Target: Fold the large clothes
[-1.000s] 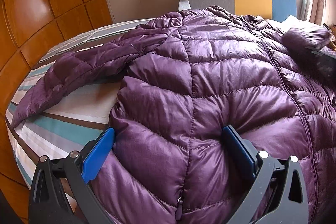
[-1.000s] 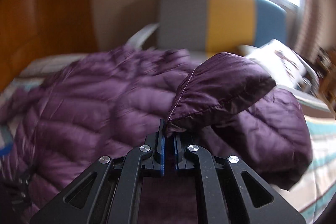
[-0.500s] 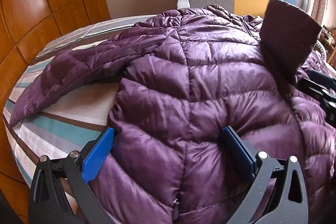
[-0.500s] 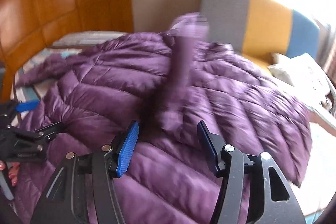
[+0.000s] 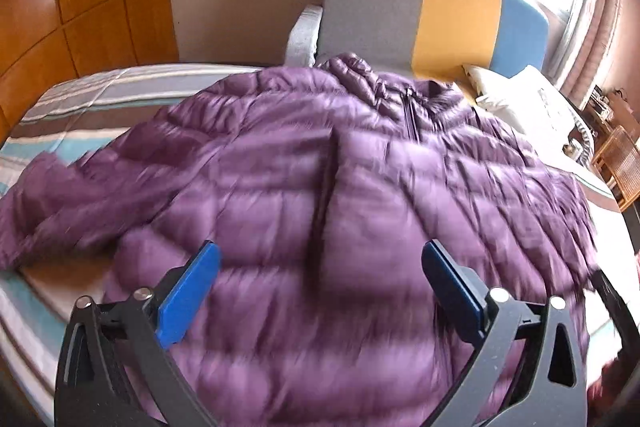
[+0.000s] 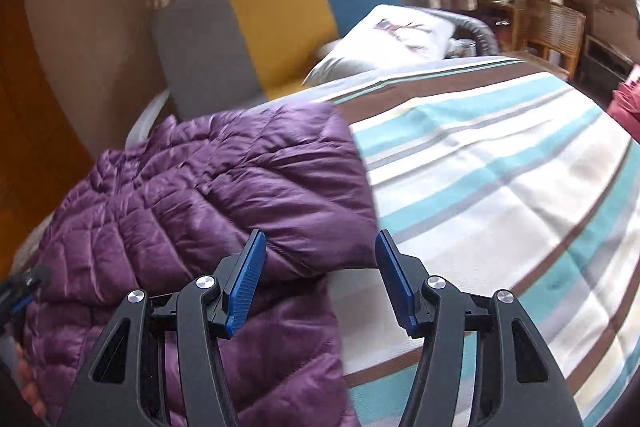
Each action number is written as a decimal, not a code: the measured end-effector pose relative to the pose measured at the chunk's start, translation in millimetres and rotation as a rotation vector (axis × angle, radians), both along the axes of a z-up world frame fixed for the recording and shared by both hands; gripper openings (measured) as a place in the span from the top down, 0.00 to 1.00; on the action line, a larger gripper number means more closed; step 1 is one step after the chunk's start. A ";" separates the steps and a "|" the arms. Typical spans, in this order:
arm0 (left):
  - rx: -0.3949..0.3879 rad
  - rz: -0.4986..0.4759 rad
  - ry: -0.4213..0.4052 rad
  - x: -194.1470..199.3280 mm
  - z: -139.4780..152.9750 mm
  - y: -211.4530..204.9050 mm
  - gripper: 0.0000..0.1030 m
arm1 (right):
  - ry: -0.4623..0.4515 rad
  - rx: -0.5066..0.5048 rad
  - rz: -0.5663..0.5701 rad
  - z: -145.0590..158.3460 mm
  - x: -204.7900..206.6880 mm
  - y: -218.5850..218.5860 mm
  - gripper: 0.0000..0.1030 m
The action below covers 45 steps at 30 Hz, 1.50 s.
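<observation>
1. Bed: we record a striped cover in white, teal, grey and brown. The right half of the surface lies bare; the left half carries the jacket.
2. Headboard: upholstered in grey, yellow and blue panels, standing at the far edge of the bed under a bright window.
3. Purple quilted down jacket: we find it lying front up across the left part of the bed, collar and zip toward the headboard. One sleeve stretches toward the bed's left edge. In the right wrist view the other sleeve is folded in over the body, and its folded edge marks the jacket's right-hand boundary on the cover. The left wrist view is blurred.
4. Pillow: white, at the far right corner of the bed, beside the headboard.
5. Left gripper: we see its blue pads spread wide above the jacket's lower body, gripping nothing; they have just narrowed slightly.
6. Right gripper: pads about half apart and empty, over the folded sleeve's near edge where it meets the cover; they have just been opening.
</observation>
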<state>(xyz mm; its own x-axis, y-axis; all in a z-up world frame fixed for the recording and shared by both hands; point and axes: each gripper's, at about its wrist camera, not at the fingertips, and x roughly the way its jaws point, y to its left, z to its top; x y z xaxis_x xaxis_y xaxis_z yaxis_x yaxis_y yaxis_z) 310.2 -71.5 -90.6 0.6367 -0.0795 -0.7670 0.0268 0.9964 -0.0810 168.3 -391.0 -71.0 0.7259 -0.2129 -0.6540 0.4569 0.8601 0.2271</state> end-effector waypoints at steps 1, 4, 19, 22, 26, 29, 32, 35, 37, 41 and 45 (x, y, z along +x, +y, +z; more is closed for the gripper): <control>0.017 -0.001 0.016 8.0 -5.1 -3.5 0.29 | -0.015 -0.002 -0.016 1.1 -3.0 -0.4 0.44; 0.000 -0.044 0.066 24.1 -19.0 -17.1 0.64 | -0.029 0.008 -0.062 0.2 -7.9 -5.3 0.44; 0.007 0.069 -0.032 6.6 -20.7 34.0 0.89 | -0.015 -0.002 0.103 13.2 42.5 4.7 0.68; 0.037 0.060 -0.011 13.7 -27.7 25.0 0.84 | 0.009 -0.004 0.148 6.7 66.8 6.8 0.70; 0.075 0.050 -0.007 13.8 -30.7 18.3 0.81 | 0.139 -0.005 0.137 -19.1 96.5 0.3 0.75; 0.115 0.046 -0.014 11.4 -32.7 13.0 0.80 | 0.166 -0.036 0.135 -27.3 104.3 1.6 0.76; 0.144 0.047 -0.015 9.1 -32.1 9.5 0.79 | 0.183 -0.082 0.133 -28.1 106.1 6.9 0.75; 0.119 0.063 -0.017 8.4 -28.2 15.2 0.60 | 0.175 -0.060 0.131 -22.3 101.3 2.7 0.75; 0.082 0.070 -0.015 5.0 -21.9 24.1 0.33 | 0.146 -0.056 0.127 -11.9 89.7 3.7 0.76; 0.030 0.147 -0.108 -16.2 4.7 42.5 0.33 | 0.065 -0.051 0.175 6.6 68.1 19.3 0.76; -0.035 0.113 -0.140 -17.0 20.9 30.1 0.33 | 0.081 -0.095 0.241 3.8 75.4 38.2 0.76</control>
